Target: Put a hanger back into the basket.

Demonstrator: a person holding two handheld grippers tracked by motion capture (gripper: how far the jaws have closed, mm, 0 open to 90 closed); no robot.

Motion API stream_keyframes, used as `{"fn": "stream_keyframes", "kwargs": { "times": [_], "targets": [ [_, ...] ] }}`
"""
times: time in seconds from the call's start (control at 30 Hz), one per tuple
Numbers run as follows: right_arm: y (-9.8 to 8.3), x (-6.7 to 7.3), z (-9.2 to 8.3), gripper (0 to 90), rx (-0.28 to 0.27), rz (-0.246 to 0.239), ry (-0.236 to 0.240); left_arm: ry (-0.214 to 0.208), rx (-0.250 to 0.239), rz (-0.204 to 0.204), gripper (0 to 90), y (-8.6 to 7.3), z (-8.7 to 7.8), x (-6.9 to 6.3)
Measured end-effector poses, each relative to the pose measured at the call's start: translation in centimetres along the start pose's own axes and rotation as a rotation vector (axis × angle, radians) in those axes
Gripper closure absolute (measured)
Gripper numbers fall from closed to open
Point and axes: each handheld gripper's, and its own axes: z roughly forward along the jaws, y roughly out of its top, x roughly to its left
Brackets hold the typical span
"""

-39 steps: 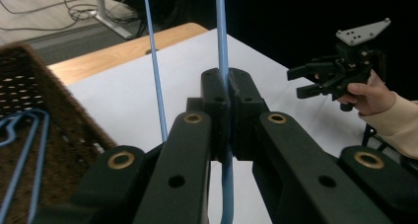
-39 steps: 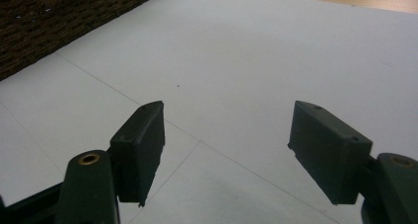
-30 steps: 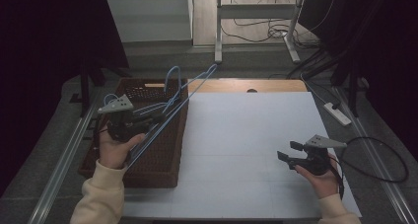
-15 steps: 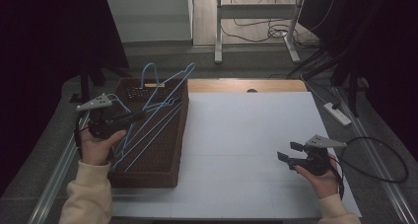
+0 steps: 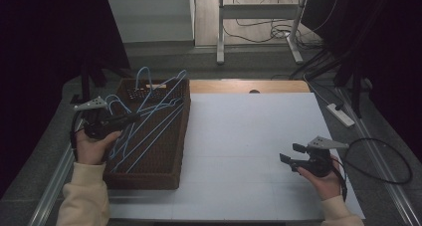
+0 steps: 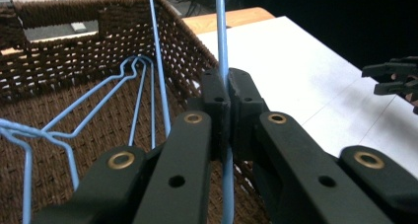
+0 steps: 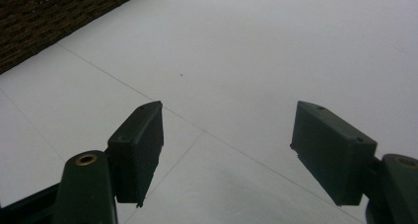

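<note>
**Blue wire hanger clamped over wicker basket**

The left hand-held gripper (image 6: 226,103) is pinching a blue wire hanger (image 6: 221,31) between its closed jaws, holding it tilted over the brown wicker basket (image 5: 169,173) at the left edge of the white tabletop (image 5: 249,136). More blue hangers (image 5: 144,136) are lying tangled inside the basket, some poking above its rim. The right hand-held gripper (image 5: 289,154) is resting low over the bare tabletop, well apart from the basket, its jaws standing wide with nothing between them.
</note>
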Motion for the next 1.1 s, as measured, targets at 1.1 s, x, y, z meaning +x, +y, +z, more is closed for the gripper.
{"fn": "stream_keyframes", "kwargs": {
  "times": [1.1],
  "targets": [
    [0.0,0.1,0.0,28.6,0.002,-0.001,0.001,-0.023,0.152,-0.029,87.0,-1.6,1.0,1.5]
  ]
}}
